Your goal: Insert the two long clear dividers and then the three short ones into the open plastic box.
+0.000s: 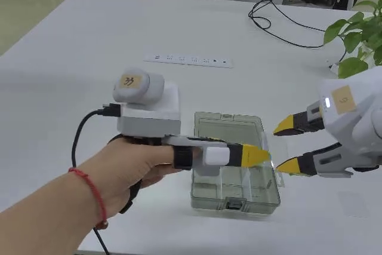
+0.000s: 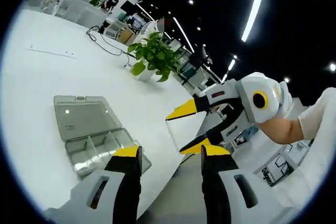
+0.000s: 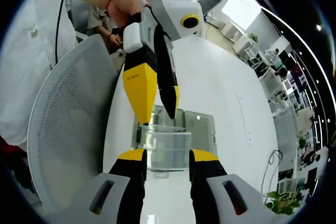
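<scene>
The open plastic box (image 1: 206, 192) lies near the table's front edge, its lid (image 1: 230, 126) folded back flat; clear partitions stand inside its tray (image 2: 79, 153). A short clear divider (image 3: 168, 150) spans the gap between my right gripper's (image 1: 285, 146) yellow fingertips, held by its ends just off the box's right end. Its edge (image 2: 173, 136) runs from tip to tip in the left gripper view. My left gripper (image 1: 259, 156) hovers over the box pointing right, jaws apart and holding nothing, one yellow fingertip (image 3: 140, 114) close to the divider's top corner.
A white power strip (image 1: 188, 60) lies behind the box, and a black cable (image 1: 280, 28) loops at the back right. A green plant (image 1: 358, 40) stands at the right edge. A grey mesh chair (image 3: 68, 124) is beside the table's front edge.
</scene>
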`<state>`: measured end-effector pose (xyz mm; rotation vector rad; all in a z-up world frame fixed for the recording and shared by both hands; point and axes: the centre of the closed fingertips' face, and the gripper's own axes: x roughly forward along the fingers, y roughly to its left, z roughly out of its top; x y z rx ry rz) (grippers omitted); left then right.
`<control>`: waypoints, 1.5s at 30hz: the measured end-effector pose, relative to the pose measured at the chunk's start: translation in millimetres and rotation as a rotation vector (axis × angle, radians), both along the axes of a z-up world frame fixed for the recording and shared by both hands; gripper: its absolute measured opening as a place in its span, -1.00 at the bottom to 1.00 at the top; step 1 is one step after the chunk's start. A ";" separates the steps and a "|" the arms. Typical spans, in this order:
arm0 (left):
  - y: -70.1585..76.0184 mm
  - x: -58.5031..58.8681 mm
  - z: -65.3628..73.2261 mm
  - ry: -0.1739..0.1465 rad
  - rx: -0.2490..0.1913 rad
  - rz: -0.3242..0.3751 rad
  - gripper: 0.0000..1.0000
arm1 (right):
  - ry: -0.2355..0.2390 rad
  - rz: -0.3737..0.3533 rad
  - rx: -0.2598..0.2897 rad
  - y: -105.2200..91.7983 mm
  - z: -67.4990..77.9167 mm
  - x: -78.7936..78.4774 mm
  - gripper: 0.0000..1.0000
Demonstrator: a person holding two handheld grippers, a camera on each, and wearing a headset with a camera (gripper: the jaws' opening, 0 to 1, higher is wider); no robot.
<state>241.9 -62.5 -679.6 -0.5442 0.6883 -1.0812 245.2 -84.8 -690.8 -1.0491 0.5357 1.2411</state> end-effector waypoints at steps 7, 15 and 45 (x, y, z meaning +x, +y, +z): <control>-10.9 -6.5 -3.0 0.063 -0.034 0.003 -0.43 | -0.004 0.016 0.013 14.7 11.0 -10.9 -0.34; -14.8 -10.8 0.5 0.085 -0.064 -0.003 -0.74 | 0.001 0.022 0.020 21.6 15.0 -16.9 -0.34; -15.2 -15.2 2.0 0.052 -0.032 -0.028 -1.00 | 0.037 0.000 0.085 21.6 26.0 -15.4 -0.32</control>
